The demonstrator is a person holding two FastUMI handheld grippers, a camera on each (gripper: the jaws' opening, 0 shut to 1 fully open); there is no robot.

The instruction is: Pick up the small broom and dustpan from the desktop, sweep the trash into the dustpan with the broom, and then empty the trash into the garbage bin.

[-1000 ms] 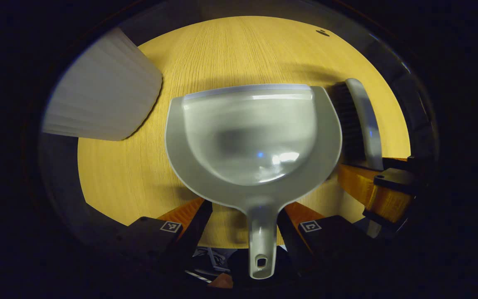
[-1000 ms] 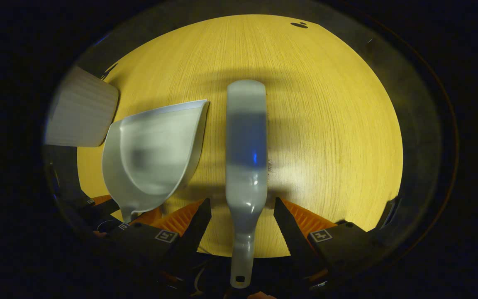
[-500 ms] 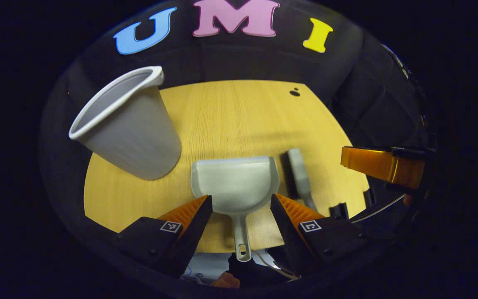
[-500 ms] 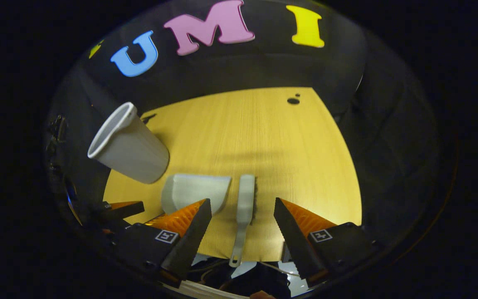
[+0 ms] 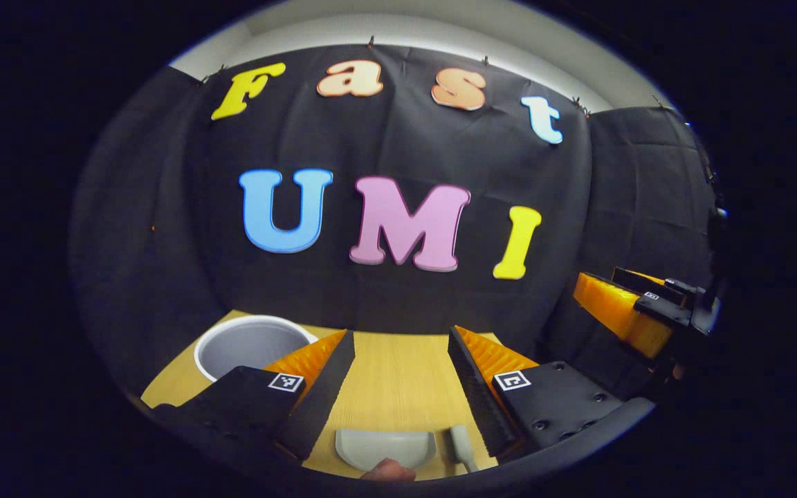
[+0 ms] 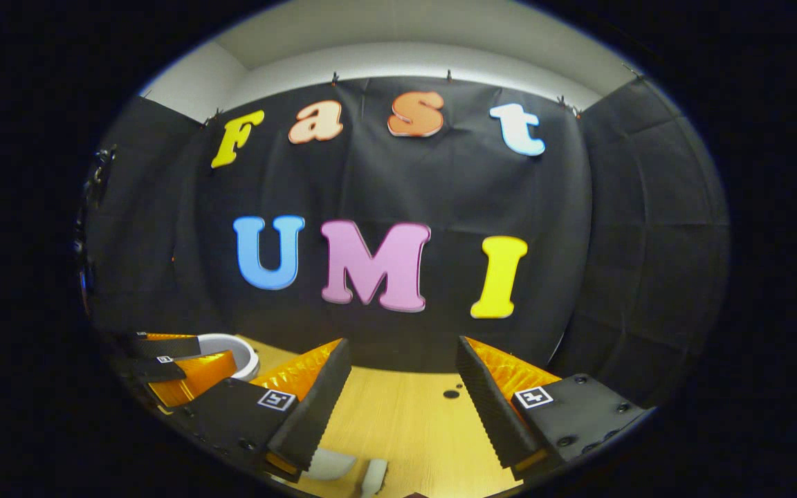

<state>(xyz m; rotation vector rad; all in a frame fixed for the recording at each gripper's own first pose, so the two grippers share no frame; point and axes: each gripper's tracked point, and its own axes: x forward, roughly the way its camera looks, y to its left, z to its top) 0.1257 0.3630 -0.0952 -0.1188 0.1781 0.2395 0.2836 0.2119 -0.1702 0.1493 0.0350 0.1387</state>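
Both tongs apart, raised off the tabletop (image 5: 391, 366).
Beside the garbage bin (image 5: 250, 344), the dustpan (image 5: 385, 447) and broom (image 5: 461, 446) looked light, stiff plastic, best taken by their handles.

Dustpan (image 5: 385, 446) at desk's (image 5: 398, 373) near edge, broom (image 5: 461, 446) just right of it; garbage bin (image 5: 250, 342) at far-left corner.

The left gripper (image 5: 398, 377) is held level, facing forward, its jaws spread wide with nothing between them. The right gripper (image 6: 402, 391) sits alongside, equally level, jaws likewise parted and empty.
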